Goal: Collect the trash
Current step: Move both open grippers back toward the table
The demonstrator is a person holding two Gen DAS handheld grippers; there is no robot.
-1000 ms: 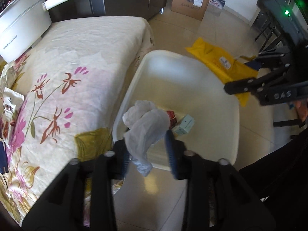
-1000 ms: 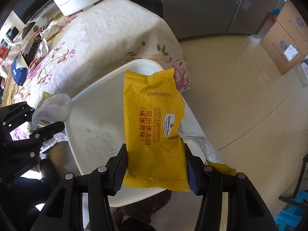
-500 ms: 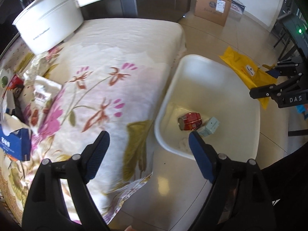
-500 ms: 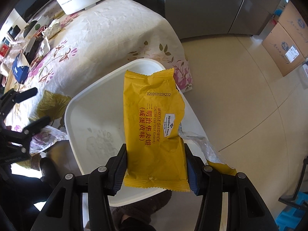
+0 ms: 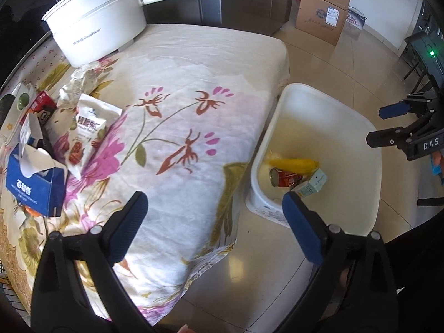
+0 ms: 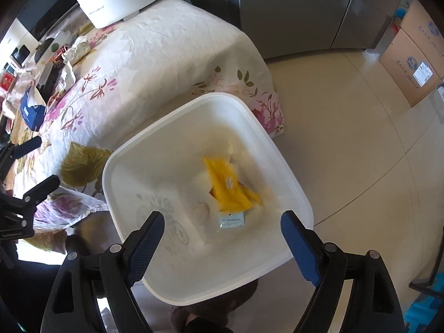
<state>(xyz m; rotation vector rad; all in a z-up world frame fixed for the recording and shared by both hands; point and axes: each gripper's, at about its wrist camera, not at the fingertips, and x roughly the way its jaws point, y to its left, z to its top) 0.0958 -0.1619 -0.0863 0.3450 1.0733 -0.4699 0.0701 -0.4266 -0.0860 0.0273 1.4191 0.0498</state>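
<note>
Two grippers are in view, and you hold both with jaws spread wide and nothing between the fingers. Your right gripper [image 6: 222,229] hangs above the near side of the white bin [image 6: 177,113], touching none of its contents. Your left gripper [image 5: 213,208] sits over the near edge of the table, its left finger above the flowered tablecloth [image 5: 177,63] and its right finger above the bin's near rim.

The yellow wrapper [image 6: 229,186] lies inside the bin, on the floor to the right of the table. From the right wrist its long axis runs from far left to near right, and it is motion-blurred, so its print cannot be read. From the left wrist only a strip of it shows, just behind the red can [image 5: 285,177]. The can lies on its side, open end toward the left. A small pale box [image 5: 312,184] rests touching the can's right side; in the right wrist view the can is almost wholly hidden under the wrapper.

Trash on the table sits at the far left: a blue tissue box [image 5: 36,187], a white snack bag [image 5: 87,131] leaning beside it, and crumpled paper [image 5: 77,83] near the white pot [image 5: 97,27]. Items beyond these are cut off by the lens edge.
</note>
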